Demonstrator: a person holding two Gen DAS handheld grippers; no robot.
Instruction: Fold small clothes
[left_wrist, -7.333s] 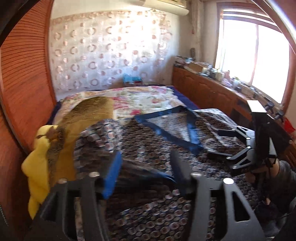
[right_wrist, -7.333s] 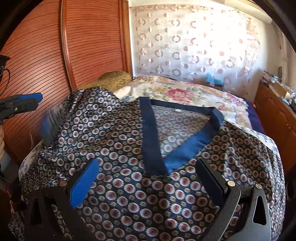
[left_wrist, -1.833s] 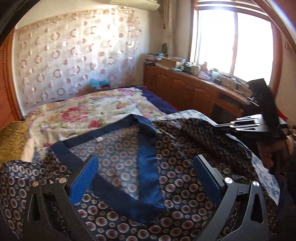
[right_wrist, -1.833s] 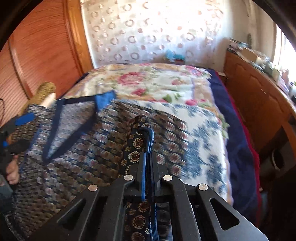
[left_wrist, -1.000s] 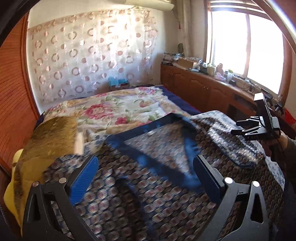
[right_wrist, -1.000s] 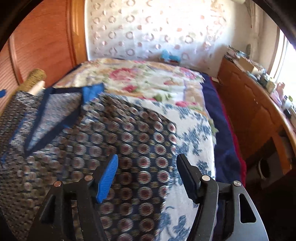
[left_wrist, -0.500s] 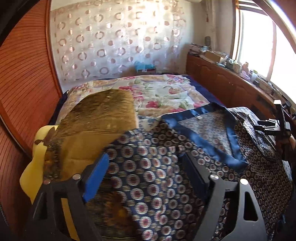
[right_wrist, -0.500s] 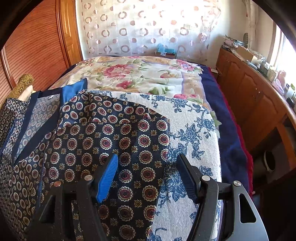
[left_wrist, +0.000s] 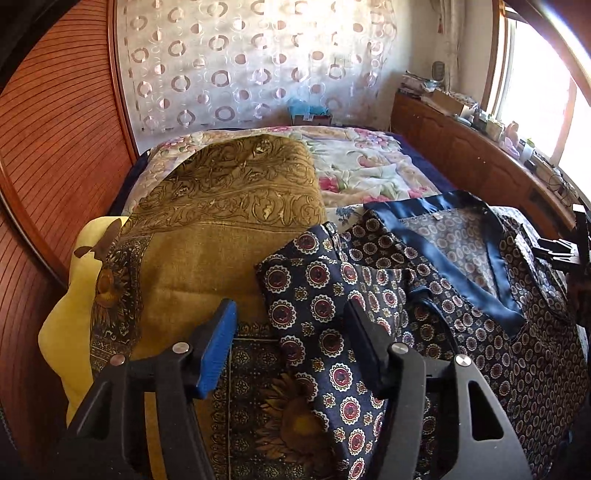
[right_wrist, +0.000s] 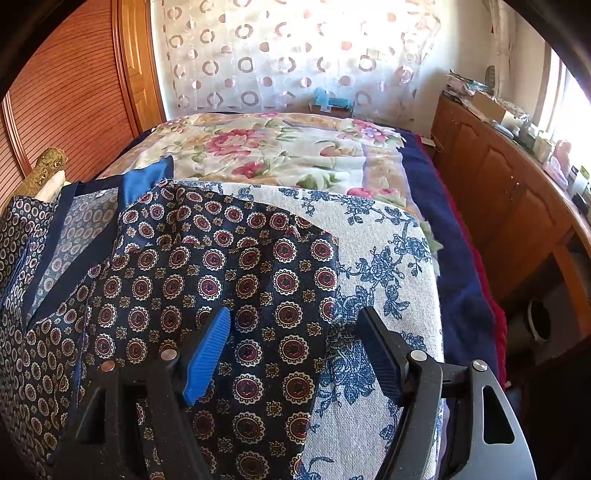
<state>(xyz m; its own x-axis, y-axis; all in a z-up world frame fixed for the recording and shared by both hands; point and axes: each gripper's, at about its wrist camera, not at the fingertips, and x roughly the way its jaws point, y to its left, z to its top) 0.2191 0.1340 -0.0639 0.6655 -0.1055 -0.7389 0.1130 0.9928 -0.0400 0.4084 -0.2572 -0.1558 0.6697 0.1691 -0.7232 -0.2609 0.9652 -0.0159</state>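
The patterned top (left_wrist: 461, 295) lies spread on the bed (right_wrist: 295, 155). The left hand-held gripper (left_wrist: 291, 343), jaws just closing, straddles its sleeve, seemingly not yet pinching; the right hand-held gripper (right_wrist: 295, 350) hangs released, just opening, above its other sleeve

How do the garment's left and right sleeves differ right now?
The left sleeve lies out over the gold cushion; the right sleeve is folded in over the garment's body, its edge against the blue-flowered cover. The left gripper has just been closing, the left sleeve between its fingers but not pinched; the right gripper, just opening, straddles the right sleeve's edge. Both show the same navy medallion print.
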